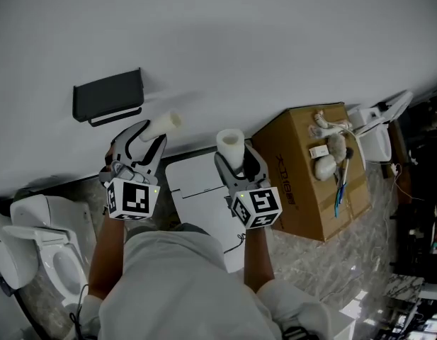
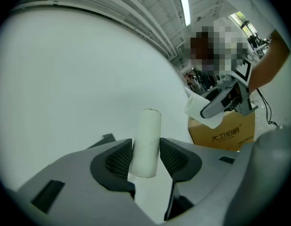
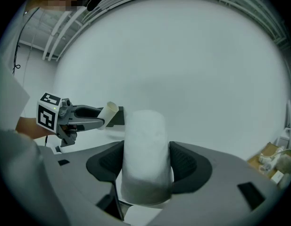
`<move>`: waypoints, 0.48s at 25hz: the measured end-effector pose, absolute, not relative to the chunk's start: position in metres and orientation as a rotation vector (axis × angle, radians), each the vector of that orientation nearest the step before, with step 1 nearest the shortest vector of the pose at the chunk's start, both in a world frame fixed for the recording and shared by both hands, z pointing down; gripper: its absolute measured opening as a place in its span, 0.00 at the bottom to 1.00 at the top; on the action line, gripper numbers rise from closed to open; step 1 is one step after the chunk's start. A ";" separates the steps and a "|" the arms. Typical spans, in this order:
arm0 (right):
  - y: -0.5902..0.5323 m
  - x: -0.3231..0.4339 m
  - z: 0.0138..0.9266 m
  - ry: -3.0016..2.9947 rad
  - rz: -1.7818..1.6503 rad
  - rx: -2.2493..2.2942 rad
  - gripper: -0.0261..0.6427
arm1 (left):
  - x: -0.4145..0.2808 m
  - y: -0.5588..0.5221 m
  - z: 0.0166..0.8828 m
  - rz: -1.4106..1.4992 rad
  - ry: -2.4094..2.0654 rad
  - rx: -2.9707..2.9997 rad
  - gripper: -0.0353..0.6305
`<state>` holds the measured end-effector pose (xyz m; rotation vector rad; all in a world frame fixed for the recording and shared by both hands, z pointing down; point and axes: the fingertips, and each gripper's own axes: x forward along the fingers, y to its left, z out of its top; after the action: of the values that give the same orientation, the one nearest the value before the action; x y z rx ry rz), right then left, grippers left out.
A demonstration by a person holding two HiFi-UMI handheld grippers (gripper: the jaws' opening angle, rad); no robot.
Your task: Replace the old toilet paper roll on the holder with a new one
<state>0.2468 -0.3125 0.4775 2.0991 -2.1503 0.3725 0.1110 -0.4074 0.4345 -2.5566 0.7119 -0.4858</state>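
left tongs (image 2: pixel 145 157): tube (image 2: pixel 148 130); right tongs (image 3: pixel 146 165): roll (image 3: pixel 145 135)

Person wearing a pale grey top (image 1: pixel 183 282), left claw (image 1: pixel 151 136) and right claw (image 1: pixel 236 154) showing smooth grey shells and black ribbed pads (image 2: pixel 118 160); a white cube (image 1: pixel 133 199) carrying black square markers riding on each

Bright, even light (fisheye-warped, dark-cornered edges)
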 end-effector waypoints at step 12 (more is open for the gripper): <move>-0.333 0.218 0.473 -2.210 0.281 1.941 0.48 | 0.023 -0.408 0.405 -0.080 1.081 -2.788 0.36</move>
<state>0.2183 -0.3333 0.4732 1.9410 -2.2102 0.2815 0.0226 -0.4079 0.4052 -2.7882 1.0812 -0.0803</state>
